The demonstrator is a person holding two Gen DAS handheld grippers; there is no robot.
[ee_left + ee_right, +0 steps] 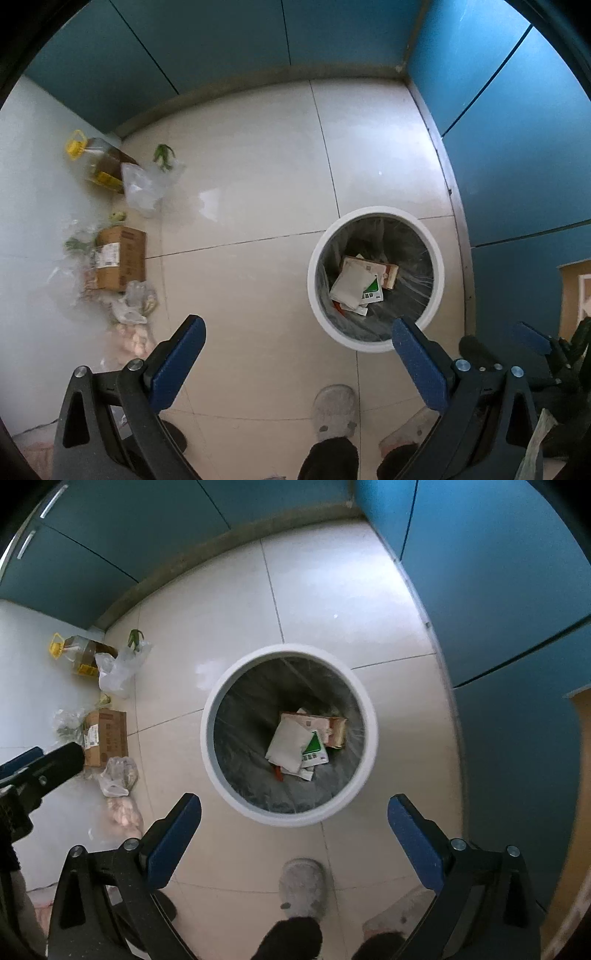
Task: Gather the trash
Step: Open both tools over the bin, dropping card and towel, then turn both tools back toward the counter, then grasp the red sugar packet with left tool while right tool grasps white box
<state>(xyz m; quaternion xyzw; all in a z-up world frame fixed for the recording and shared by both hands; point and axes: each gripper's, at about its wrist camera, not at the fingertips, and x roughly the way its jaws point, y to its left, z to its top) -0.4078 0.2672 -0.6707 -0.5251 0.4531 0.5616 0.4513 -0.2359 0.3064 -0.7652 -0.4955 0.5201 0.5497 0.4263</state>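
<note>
Trash lies in two places on the pale tiled floor [325, 590]. In the right wrist view a round white bin [290, 814] with a dark liner fills the middle of the frame, and at its bottom sit a white paper packet [286, 746], a green-and-white carton [314, 751] and a brown carton [338, 731]. The right gripper [293, 830] points down at the bin with its blue-padded jaws spread wide and nothing between them. In the left wrist view the same bin sits right of centre, and the left gripper [297, 354] likewise has its jaws wide apart and empty (the other gripper shows at the lower right edge). Along the left side of both frames, against a white wall, uncollected items remain: an oil bottle [101, 164] with a yellow cap, a clear plastic bag [142, 188] just beside it, a green scrap [163, 157], a cardboard box [120, 258], and more crumpled plastic bags [135, 302] below the box. Teal cabinet doors [517, 147] line the top and right. A person's grey slippers [303, 886] show at the bottom.
</note>
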